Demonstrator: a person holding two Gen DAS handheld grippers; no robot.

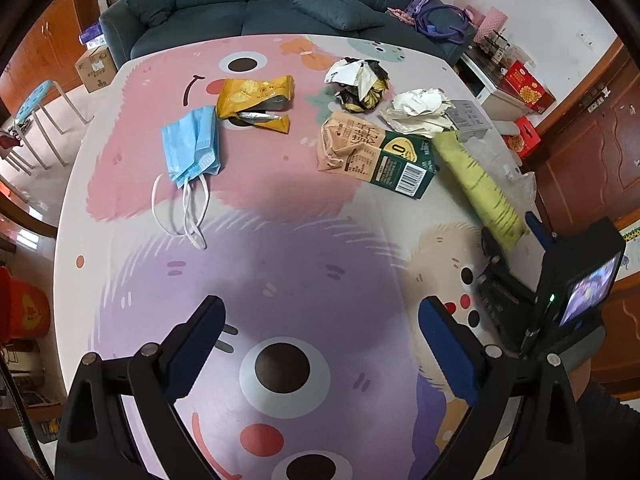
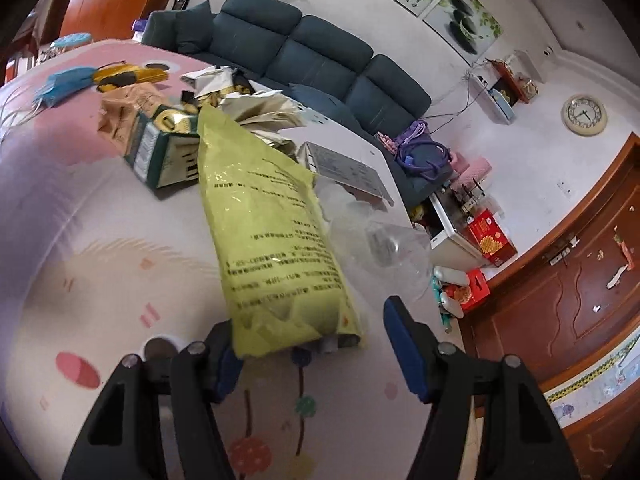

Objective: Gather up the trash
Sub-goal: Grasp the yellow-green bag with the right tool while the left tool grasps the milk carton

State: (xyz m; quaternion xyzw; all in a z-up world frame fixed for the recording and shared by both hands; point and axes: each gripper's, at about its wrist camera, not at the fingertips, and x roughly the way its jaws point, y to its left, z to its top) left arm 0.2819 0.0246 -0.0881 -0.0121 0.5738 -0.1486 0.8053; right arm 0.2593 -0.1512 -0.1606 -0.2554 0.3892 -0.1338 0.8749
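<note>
Trash lies on a cartoon-print table point(image 1: 280, 240): a blue face mask point(image 1: 192, 144), a yellow snack wrapper point(image 1: 256, 96), a tan and green carton point(image 1: 372, 152), crumpled wrappers point(image 1: 360, 80) and white paper point(image 1: 420, 112). My left gripper point(image 1: 323, 308) hangs open over bare table, well short of all of it. A long yellow-green bag point(image 2: 268, 220) points its near end between the jaws of my right gripper point(image 2: 310, 328). The left finger point(image 2: 222, 344) is at the bag's edge; the right finger point(image 2: 400, 328) stands apart from it. From the left wrist view the right gripper point(image 1: 516, 236) straddles the bag's end point(image 1: 480, 184).
Clear plastic point(image 2: 384, 240) and a grey box point(image 2: 344, 168) lie right of the bag, near the table's right edge. A dark blue sofa point(image 1: 256, 12) stands behind the table. A stool point(image 1: 36, 100) is on the left; red boxes point(image 1: 524, 88) and wooden cabinets point(image 1: 592, 152) are on the right.
</note>
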